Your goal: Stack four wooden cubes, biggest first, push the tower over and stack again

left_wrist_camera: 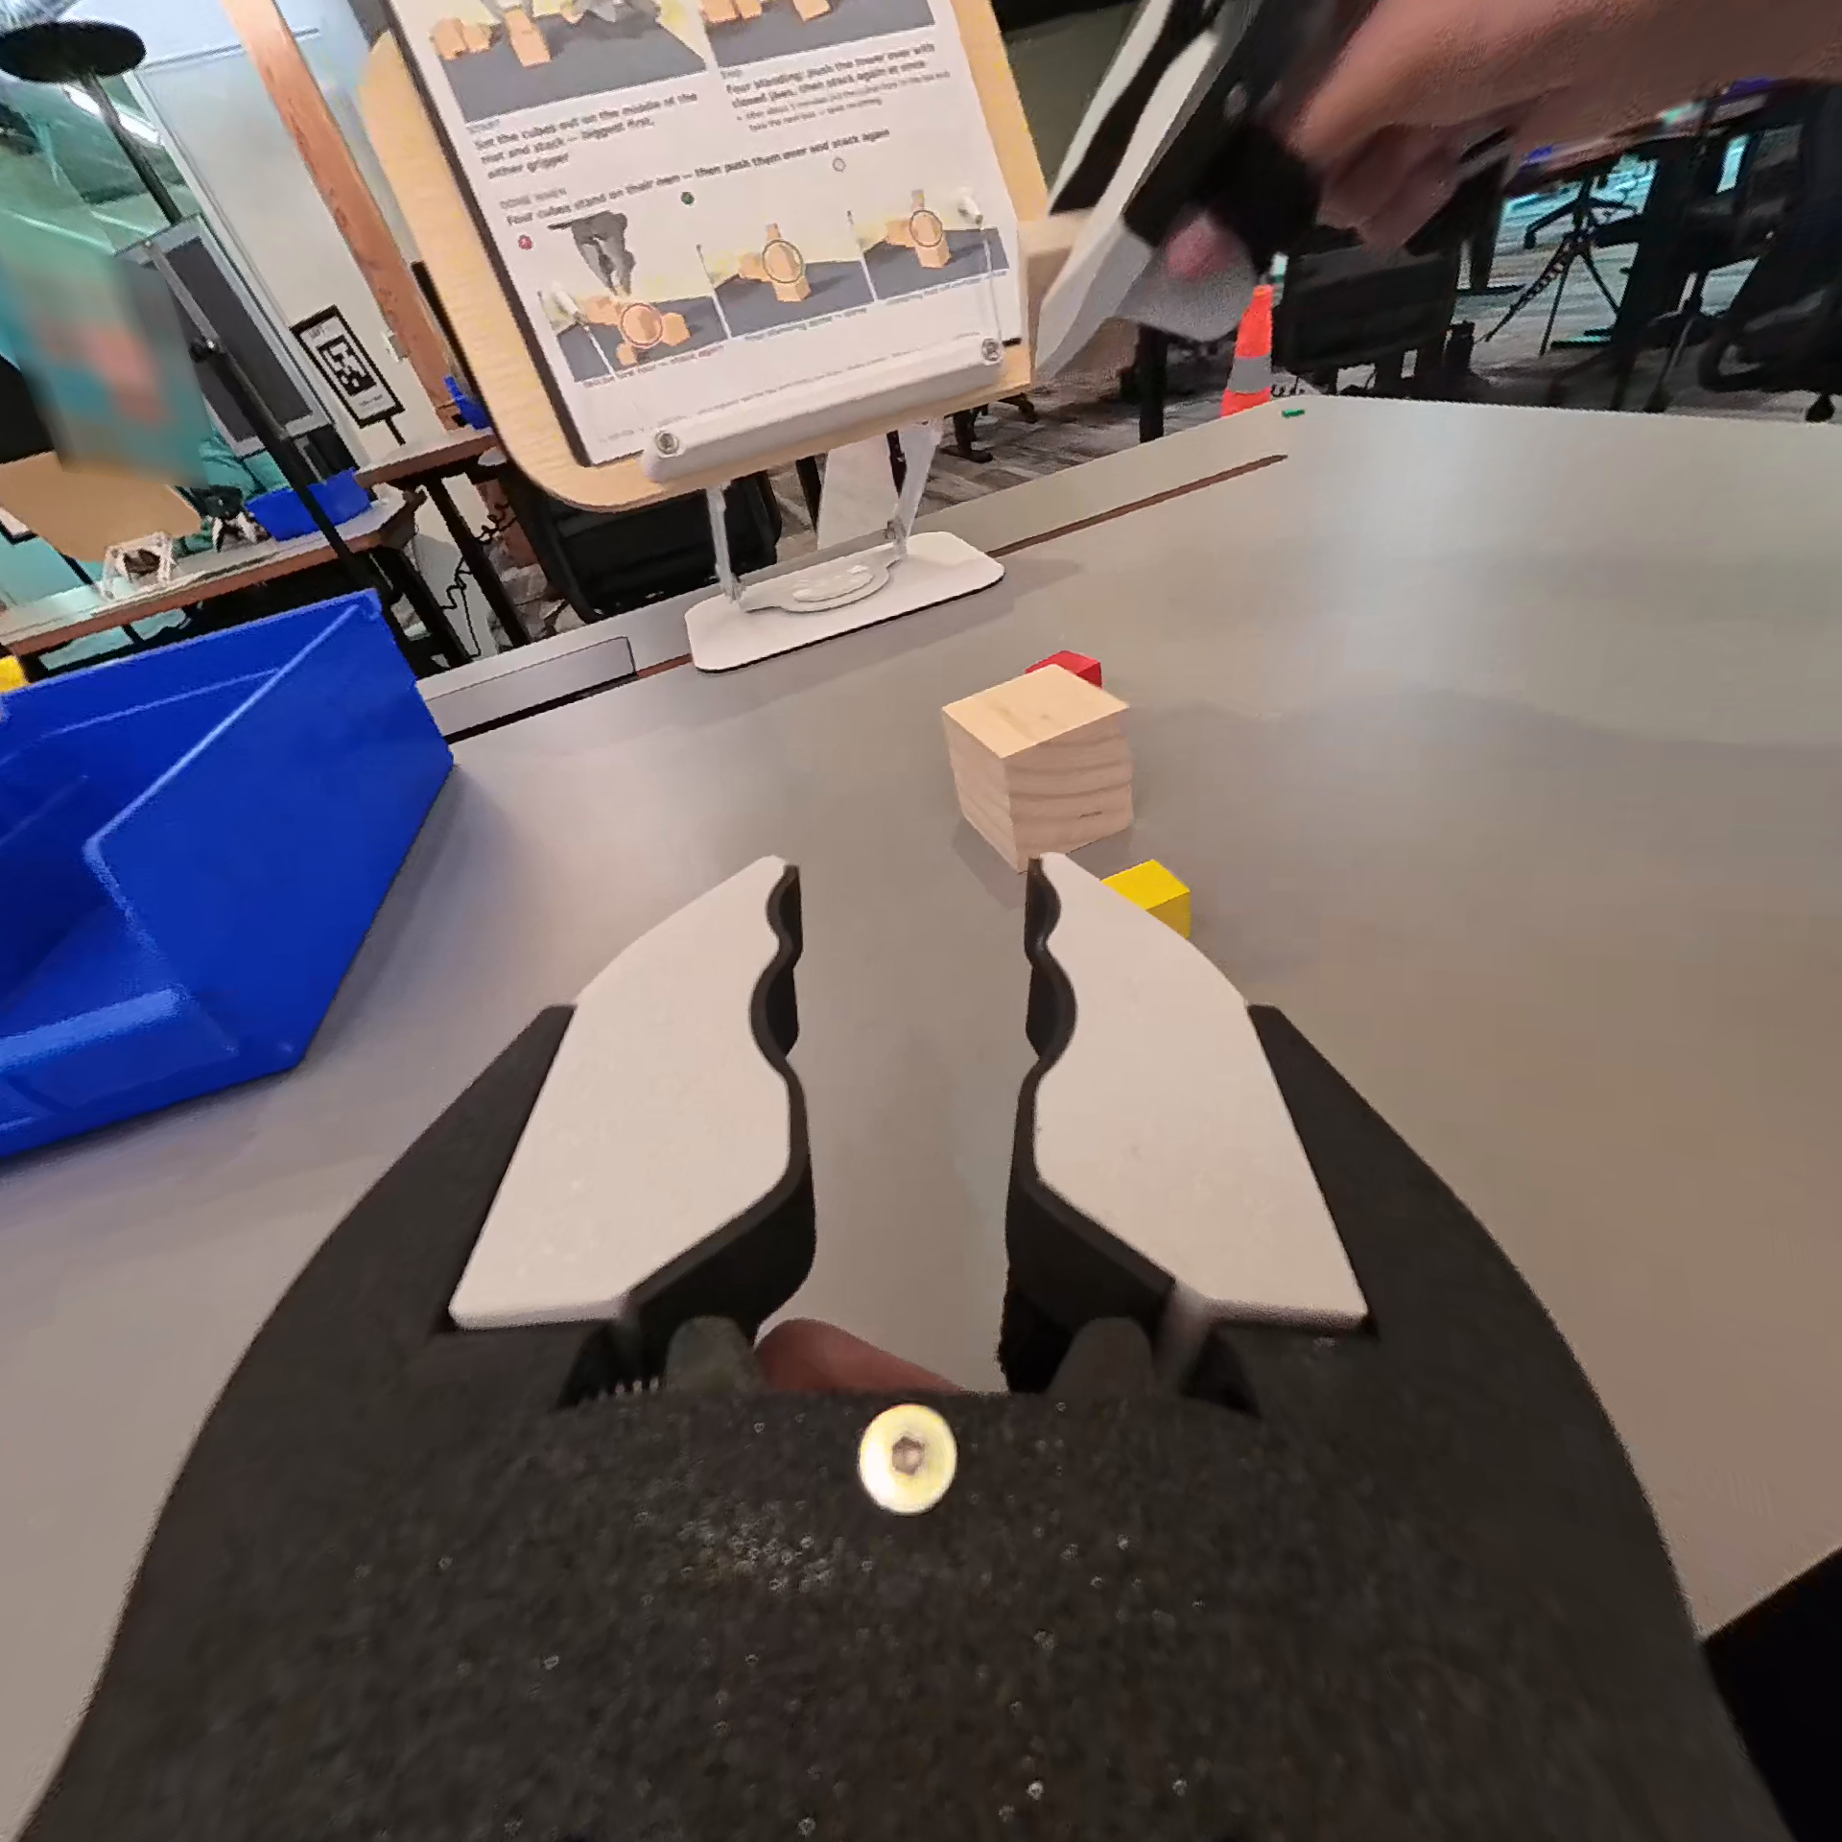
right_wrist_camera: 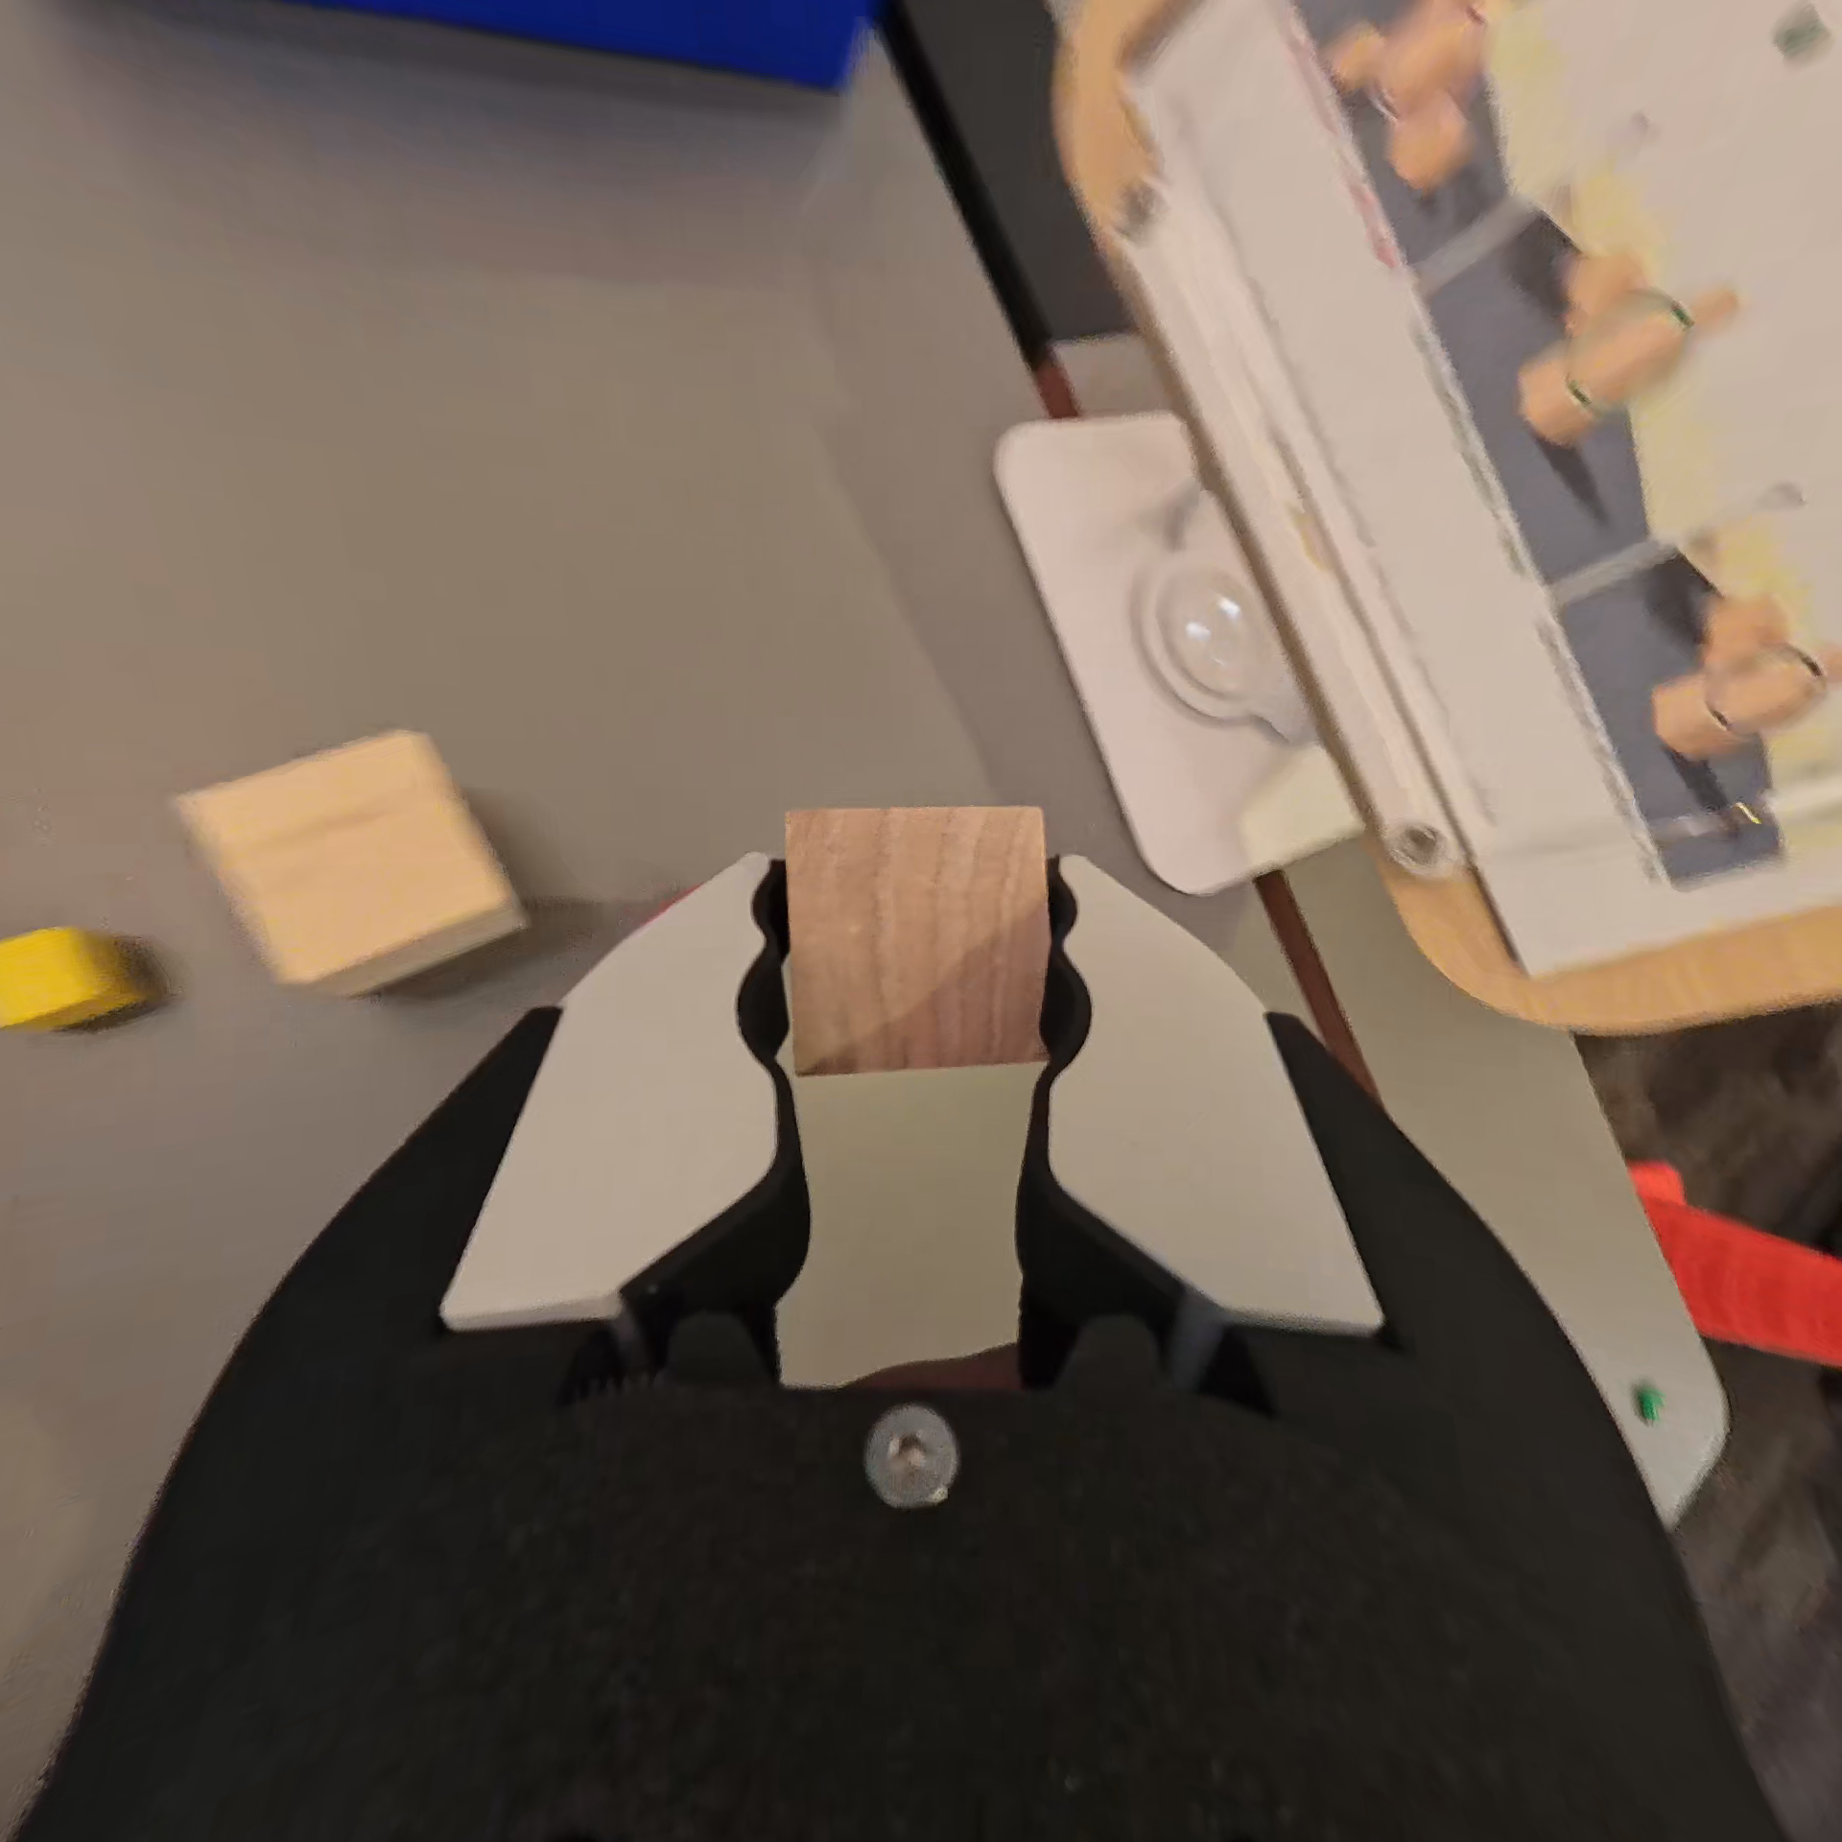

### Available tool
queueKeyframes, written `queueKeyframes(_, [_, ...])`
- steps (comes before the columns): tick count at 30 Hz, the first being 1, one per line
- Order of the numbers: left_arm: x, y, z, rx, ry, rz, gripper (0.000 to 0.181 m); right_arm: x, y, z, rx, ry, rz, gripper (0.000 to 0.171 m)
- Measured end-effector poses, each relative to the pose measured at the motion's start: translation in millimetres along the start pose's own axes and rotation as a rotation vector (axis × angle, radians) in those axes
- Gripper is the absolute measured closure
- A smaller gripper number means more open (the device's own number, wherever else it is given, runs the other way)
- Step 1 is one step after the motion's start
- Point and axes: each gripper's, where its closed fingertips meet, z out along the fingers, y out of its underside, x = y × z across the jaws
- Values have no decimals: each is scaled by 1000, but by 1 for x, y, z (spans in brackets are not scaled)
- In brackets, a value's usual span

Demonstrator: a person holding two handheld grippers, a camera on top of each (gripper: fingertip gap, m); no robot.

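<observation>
The right gripper (right_wrist_camera: 915, 927) clamps a walnut cube (right_wrist_camera: 915, 937) aloft. The left gripper (left_wrist_camera: 912, 897) has its jaws parted, empty — the pale cube (left_wrist_camera: 1039, 767) sits at 1 o'clock on the desk (left_wrist_camera: 1495, 797).

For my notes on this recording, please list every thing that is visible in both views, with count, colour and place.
Pale wooden cube: 1, light wood, table middle.
Brown wooden cube: 1, held above table.
Yellow cube: 1, beside pale cube.
Red cube: 1, behind pale cube.
Bin: 1, blue, table left.
Instruction board on stand: 1, white and wood, far edge.
Traffic cone: 1, orange, floor.
Table: 1, grey.
Left gripper: open, empty.
Right gripper: shut on brown cube.
</observation>
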Motion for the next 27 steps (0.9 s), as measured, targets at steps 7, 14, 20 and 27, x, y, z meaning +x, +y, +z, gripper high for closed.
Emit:
queueKeyframes(7, [-9,3,1,-9,-15,-36,138,-119,-6,16,-85,-294,-182,123])
queueKeyframes(14, [-6,3,0,-7,-2,-22,138,-131,1,41,-111,-363,-142,123])
queueKeyframes(20, [-4,3,0,-9,7,-7,138,-126,5,51,-78,-365,-134,122])
queueKeyframes(27, [-2,4,1,-17,9,6,138,-131,8,55,-42,-391,-147,122])
